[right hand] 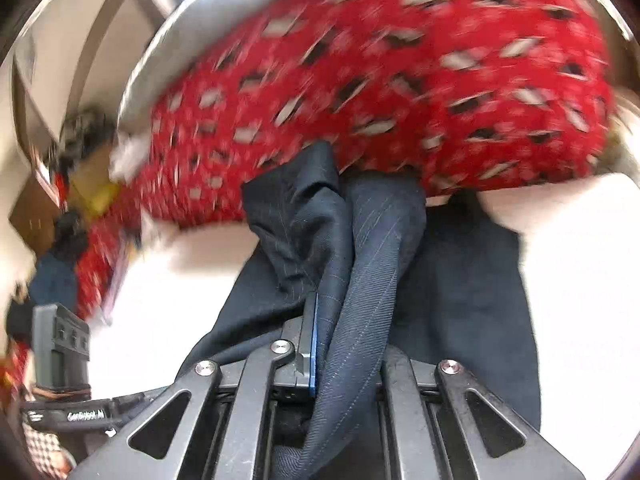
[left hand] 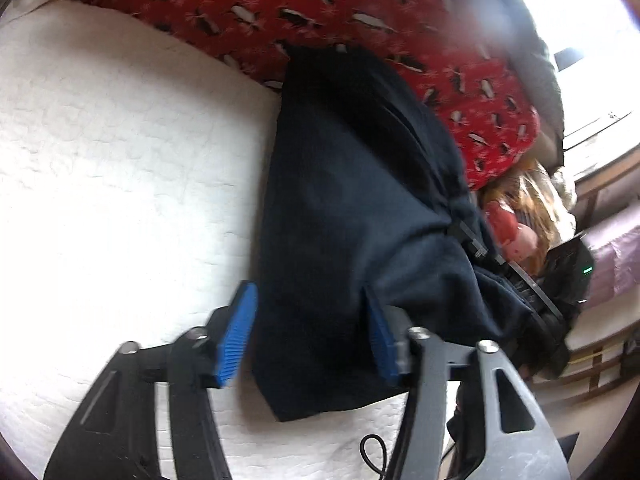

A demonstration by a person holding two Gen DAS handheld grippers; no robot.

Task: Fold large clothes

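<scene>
The dark navy garment lies in a long folded strip on the white quilted bed cover, its far end reaching up to the edge of a red blanket printed with penguins. In the right wrist view the same cloth shows a fine pinstripe and bunches into thick upright folds that rise out of the right gripper, whose fingers are pressed together and pinching a gathered wad of it; one blue pad shows edge-on against the fabric, and the other is buried under cloth.

The left gripper sits low over the near end of the garment with its fingers spread. The left-hand blue pad stands clear of the cloth over the white cover, just beside the garment's edge; the other pad is against the fabric, partly draped by a fold. Nothing is clamped between them.

In the left wrist view the right gripper appears at the garment's right side, tucked in a pucker of navy cloth. No container shows in either view; the garment simply rests on the bed. A thin black cable loops on the cover near the left gripper.
</scene>
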